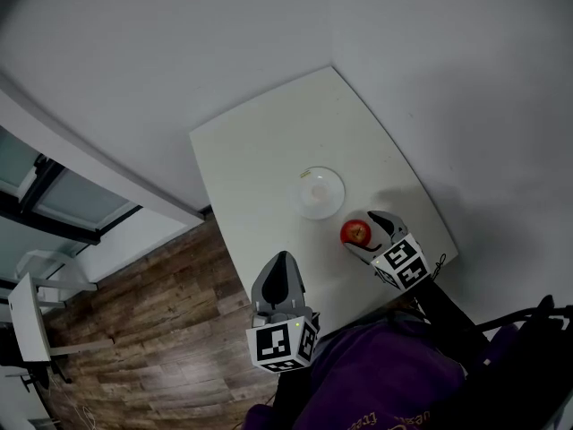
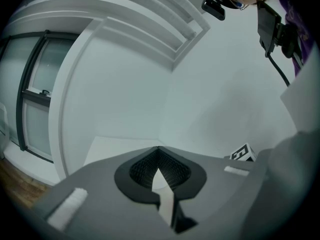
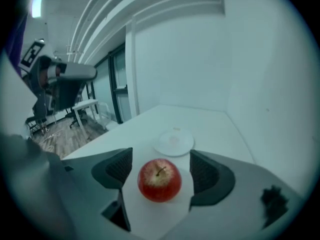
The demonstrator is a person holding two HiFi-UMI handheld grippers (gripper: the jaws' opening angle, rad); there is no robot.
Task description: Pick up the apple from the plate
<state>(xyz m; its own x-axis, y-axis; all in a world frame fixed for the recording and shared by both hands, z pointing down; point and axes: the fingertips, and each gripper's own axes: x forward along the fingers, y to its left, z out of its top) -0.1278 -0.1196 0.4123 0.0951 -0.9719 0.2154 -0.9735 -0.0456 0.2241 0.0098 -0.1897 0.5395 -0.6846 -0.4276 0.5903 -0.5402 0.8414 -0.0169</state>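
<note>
A red apple (image 3: 160, 180) with a short stem rests on the white table (image 1: 269, 150), not on the plate. My right gripper (image 3: 161, 160) is open, one jaw on each side of the apple with a small gap at both. In the head view the apple (image 1: 355, 232) sits just in front of the right gripper (image 1: 369, 236). The small white plate (image 1: 317, 193) lies empty beyond it, seen again as the plate (image 3: 173, 141) past the apple. My left gripper (image 1: 281, 267) is held off the table's near-left edge, shut with nothing in it (image 2: 159, 149).
The table stands in a corner between two white walls (image 1: 430, 52). A wood floor (image 1: 152, 330) lies to the left, with a window (image 1: 63, 195) and a white desk (image 1: 27, 316) further off. The person's purple sleeve (image 1: 376, 379) is at the bottom.
</note>
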